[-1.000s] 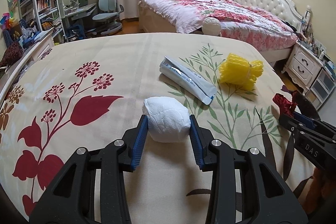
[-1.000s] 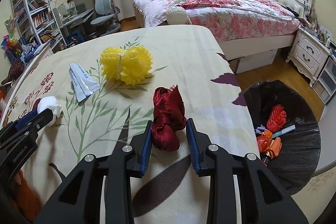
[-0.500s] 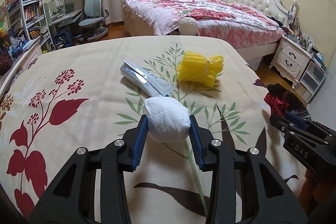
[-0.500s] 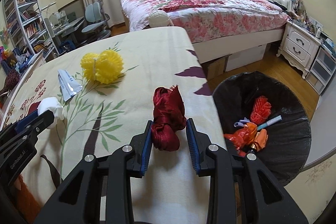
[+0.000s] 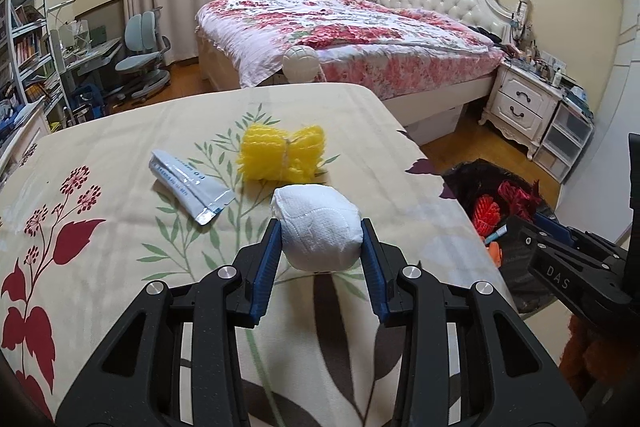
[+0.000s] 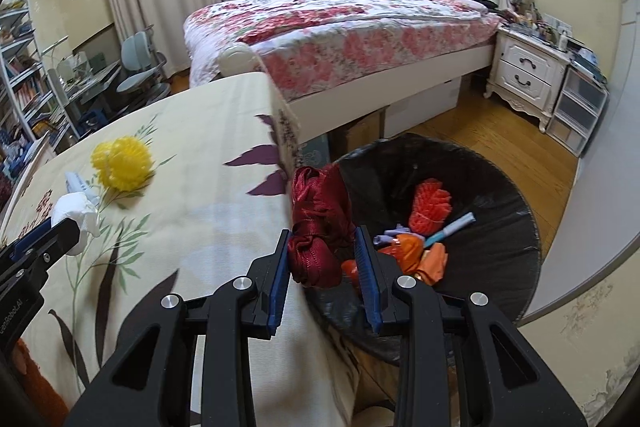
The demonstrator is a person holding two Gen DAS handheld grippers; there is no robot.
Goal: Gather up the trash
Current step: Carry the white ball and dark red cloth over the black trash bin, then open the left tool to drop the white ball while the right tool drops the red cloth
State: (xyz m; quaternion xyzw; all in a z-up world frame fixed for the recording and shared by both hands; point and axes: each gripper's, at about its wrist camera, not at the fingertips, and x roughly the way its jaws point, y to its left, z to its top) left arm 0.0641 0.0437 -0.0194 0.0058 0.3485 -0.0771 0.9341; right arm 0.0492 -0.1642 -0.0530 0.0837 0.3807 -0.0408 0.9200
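On the surface [image 5: 120, 307] in front of you, the tube [image 5: 188, 185] lies left of the mesh bundle [image 5: 282, 155], both far of the wad [image 5: 318, 233] in your left claw [image 5: 320, 267]. The bin [image 6: 500, 247] stands on the floor just off the surface's right edge. Your right claw [image 6: 322, 267] holds the cloth [image 6: 318, 227] over the bin's near left rim. In the bin lie a net ball [image 6: 430, 203] and a pen [image 6: 450, 229]. The bed [image 5: 340, 39] stands far behind the surface.

Floral bed [image 5: 340, 35], white nightstand [image 5: 520, 103]
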